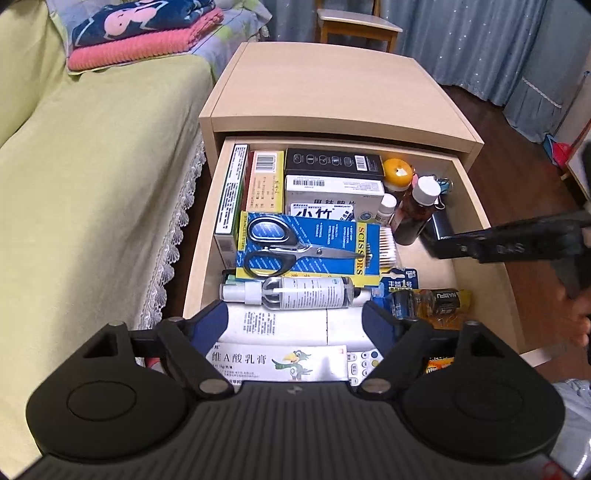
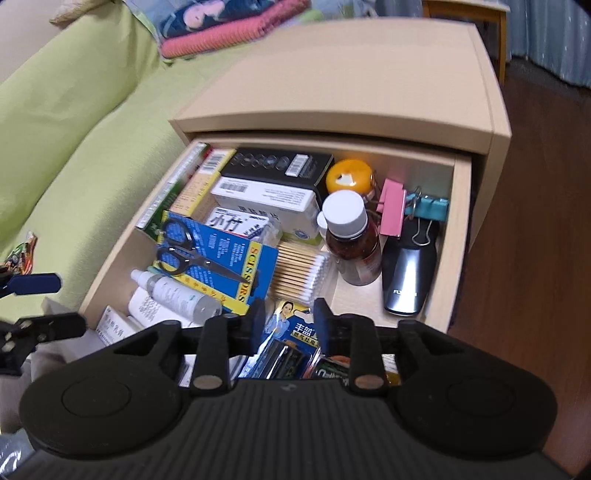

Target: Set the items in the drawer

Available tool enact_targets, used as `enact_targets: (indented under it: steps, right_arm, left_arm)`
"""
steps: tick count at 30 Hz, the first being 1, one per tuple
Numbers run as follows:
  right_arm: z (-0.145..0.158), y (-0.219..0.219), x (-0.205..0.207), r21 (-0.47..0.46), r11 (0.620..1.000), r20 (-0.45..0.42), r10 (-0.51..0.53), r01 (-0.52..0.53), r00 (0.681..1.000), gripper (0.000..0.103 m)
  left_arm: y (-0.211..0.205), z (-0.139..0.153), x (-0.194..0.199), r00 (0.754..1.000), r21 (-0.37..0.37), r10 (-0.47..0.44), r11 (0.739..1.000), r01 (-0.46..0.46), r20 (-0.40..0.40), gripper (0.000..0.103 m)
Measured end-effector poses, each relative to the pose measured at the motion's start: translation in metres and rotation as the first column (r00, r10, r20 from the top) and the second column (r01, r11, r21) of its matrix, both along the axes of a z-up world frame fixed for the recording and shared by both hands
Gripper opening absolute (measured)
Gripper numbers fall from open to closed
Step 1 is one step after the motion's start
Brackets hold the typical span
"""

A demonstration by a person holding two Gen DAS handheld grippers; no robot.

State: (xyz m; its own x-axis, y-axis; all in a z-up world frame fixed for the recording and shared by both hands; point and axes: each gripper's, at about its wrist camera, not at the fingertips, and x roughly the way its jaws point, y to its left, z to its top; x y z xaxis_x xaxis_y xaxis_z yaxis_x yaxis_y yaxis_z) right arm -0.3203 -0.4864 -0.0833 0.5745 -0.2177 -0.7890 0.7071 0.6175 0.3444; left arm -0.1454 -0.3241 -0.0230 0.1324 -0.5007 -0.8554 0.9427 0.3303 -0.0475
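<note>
Drawer (image 2: 460, 236) pulled open, packed with boxes, scissors (image 1: 291, 245), bottles. Left claw (image 1: 295, 321) released wide above front items. Right claw (image 2: 290, 319) half-parted, grasping nothing, over battery pack (image 2: 291, 343).

green sofa (image 1: 85, 177), folded towels (image 1: 144, 33) — wooden chair (image 1: 354, 22)

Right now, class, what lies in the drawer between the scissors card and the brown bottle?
A pack of cotton swabs lies between the scissors card and the brown bottle; the right wrist view shows it best.
</note>
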Motion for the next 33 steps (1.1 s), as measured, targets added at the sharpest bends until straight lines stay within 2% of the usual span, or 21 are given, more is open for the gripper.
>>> enact_targets:
  steps: [2,7,10,16,22,25,33]
  right_arm:
    - [0.008,0.01,-0.01,-0.031,1.0,0.031,0.001,0.0,1.0,0.031]
    - [0.03,0.038,-0.042,-0.103,0.994,0.062,-0.024,0.03,0.998,0.059]
    - [0.042,0.055,-0.063,-0.139,0.989,0.05,-0.036,0.043,0.998,0.067]
    - [0.053,0.083,-0.102,-0.12,0.992,0.001,-0.032,0.031,1.0,0.07]
    - [0.039,0.1,-0.13,0.0,0.999,-0.02,-0.034,0.034,0.999,0.071]
    - [0.029,0.107,-0.134,0.036,0.999,-0.041,-0.037,0.038,0.999,0.071]
    - [0.012,0.107,-0.117,0.027,0.999,-0.128,-0.026,0.029,0.991,0.064]
  left_arm:
    - [0.002,0.001,-0.001,1.0,0.002,0.002,1.0,-0.002,-0.001,0.081]
    - [0.016,0.008,-0.007,0.997,-0.032,-0.049,0.998,0.051,0.055,0.082]
    - [0.033,0.012,0.0,0.994,-0.054,-0.059,0.997,0.064,0.088,0.082]
    - [0.071,0.013,0.022,0.989,-0.077,-0.05,0.995,0.061,0.138,0.082]
    - [0.093,-0.005,0.029,0.983,-0.048,-0.083,0.995,0.092,0.163,0.081]
    - [0.1,-0.015,0.031,0.984,-0.043,-0.092,0.994,0.1,0.153,0.081]
    - [0.11,-0.035,0.038,0.984,-0.061,-0.09,0.993,0.1,0.151,0.078]
